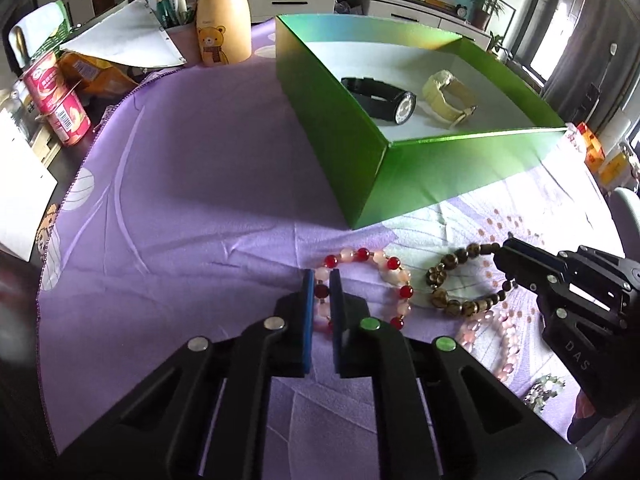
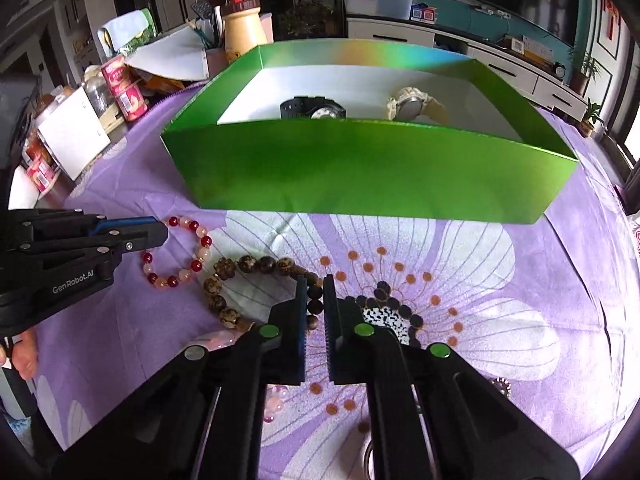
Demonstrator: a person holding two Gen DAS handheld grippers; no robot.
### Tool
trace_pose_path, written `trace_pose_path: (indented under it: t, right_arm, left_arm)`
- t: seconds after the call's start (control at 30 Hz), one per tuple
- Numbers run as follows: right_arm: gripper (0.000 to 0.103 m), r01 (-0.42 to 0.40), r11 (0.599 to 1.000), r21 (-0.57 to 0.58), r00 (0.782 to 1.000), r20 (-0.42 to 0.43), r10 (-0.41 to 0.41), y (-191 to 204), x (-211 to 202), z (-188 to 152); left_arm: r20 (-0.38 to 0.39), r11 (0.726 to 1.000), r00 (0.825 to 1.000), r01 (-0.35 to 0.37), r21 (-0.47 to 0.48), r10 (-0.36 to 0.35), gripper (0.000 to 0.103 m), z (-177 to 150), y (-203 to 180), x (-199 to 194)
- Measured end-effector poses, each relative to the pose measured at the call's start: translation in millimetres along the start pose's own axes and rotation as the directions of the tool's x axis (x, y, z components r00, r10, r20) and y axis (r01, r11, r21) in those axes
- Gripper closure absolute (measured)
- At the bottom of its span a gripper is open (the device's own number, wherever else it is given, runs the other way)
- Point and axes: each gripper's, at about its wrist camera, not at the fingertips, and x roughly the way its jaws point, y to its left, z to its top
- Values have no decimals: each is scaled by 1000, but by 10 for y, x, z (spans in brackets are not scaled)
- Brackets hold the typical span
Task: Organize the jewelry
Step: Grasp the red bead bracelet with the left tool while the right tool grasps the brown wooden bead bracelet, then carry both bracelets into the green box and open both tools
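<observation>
My left gripper (image 1: pixel 321 280) is shut on the near side of a red and pale pink bead bracelet (image 1: pixel 384 266), which lies on the purple cloth; it also shows in the right wrist view (image 2: pixel 200 240). My right gripper (image 2: pixel 316 284) is shut on a brown wooden bead bracelet (image 2: pixel 256 266), also seen in the left wrist view (image 1: pixel 444 280). A green box (image 1: pixel 404 176) stands behind, holding a black watch (image 1: pixel 384 100) and a cream watch (image 1: pixel 448 94).
A pale pink bead bracelet (image 1: pixel 496 344) and a small greenish piece (image 1: pixel 544 392) lie near the right gripper. At the back left stand a bear-print jar (image 1: pixel 220 16), red cans (image 1: pixel 60 96), pens and papers. The cloth's left edge (image 1: pixel 64 200) drops off.
</observation>
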Motion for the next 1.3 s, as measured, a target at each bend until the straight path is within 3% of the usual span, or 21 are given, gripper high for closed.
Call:
trace_pose_path:
  t: [0.43, 0.77, 1.0, 1.3]
  right_arm:
    - [96, -35, 999, 25, 993, 110, 32, 3, -495, 112]
    - [96, -58, 998, 35, 984, 170, 51, -45, -773, 223]
    - [96, -54, 998, 37, 973, 226, 45, -117, -936, 483]
    - [96, -37, 998, 54, 961, 275, 21, -267, -968, 874]
  left_arm:
    - [98, 989, 984, 148, -17, -146, 96, 122, -72, -567]
    - [152, 984, 972, 176, 21, -177, 96, 318, -196, -923]
    - [190, 983, 965, 174, 64, -183, 96, 639, -342, -1057]
    - [177, 983, 967, 176, 53, -183, 96, 1114, -452, -873]
